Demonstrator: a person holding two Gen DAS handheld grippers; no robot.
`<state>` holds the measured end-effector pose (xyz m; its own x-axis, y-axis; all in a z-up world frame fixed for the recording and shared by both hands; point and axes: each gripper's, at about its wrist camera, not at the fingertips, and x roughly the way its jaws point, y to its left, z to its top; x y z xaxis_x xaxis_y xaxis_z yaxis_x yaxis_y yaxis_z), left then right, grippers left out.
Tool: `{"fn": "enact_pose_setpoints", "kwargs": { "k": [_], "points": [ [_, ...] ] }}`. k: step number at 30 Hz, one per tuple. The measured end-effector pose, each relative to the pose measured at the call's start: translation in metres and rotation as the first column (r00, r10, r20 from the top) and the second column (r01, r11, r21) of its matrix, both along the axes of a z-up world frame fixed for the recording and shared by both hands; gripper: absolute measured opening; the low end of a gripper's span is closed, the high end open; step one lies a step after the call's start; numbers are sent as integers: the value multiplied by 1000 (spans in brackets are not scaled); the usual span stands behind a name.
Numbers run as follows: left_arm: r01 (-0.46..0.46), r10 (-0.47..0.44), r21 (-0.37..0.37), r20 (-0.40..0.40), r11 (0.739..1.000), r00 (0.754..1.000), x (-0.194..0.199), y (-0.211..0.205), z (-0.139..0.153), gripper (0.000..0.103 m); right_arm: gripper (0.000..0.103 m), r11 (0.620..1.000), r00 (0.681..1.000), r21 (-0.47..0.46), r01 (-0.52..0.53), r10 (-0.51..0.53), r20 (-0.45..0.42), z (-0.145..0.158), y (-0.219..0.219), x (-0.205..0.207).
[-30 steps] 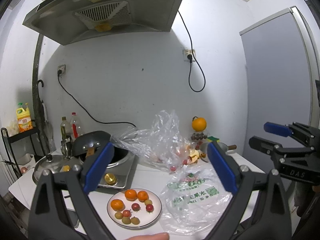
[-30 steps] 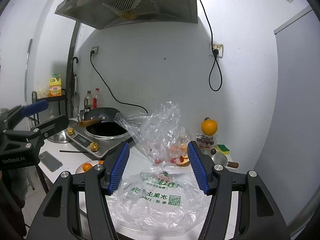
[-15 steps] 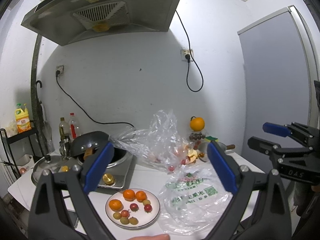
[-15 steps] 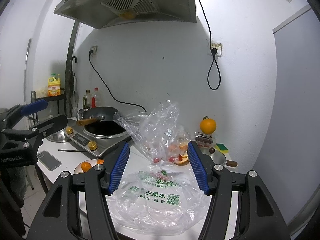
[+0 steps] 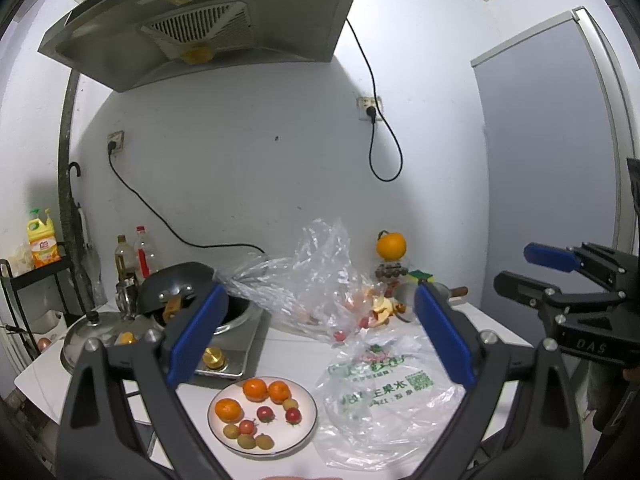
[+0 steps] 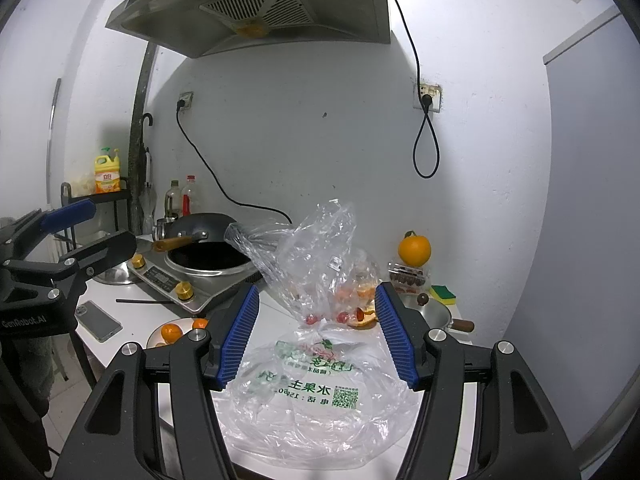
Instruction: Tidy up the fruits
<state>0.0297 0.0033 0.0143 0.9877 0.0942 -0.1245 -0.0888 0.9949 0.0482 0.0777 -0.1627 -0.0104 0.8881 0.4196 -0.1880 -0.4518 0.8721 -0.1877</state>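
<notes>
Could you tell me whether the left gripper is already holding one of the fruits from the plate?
No, the left gripper is open with nothing between its blue pads, and the fruits lie on the plate below it.

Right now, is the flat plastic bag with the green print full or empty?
Looks empty: the printed bag lies flat and see-through on the table, and no fruit shows inside it.

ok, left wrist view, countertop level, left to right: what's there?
Pot lid → black wok → plate of fruit → printed plastic bag → the right tool, open, at the frame's right edge.
</notes>
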Motion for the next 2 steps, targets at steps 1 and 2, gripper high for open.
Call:
{"fn": "enact_pose_setpoints", "kwargs": {
  "k": [1, 2],
  "points": [
    [2, -2, 2, 1, 1000, 1000, 0, -1, 0, 96, 64, 1000, 1000, 0, -1, 1, 0, 0, 0, 0],
    [4, -4, 4, 2, 1000, 1000, 0, -1, -1, 96, 64, 1000, 1000, 0, -1, 1, -1, 0, 0, 0]
  ]
}}
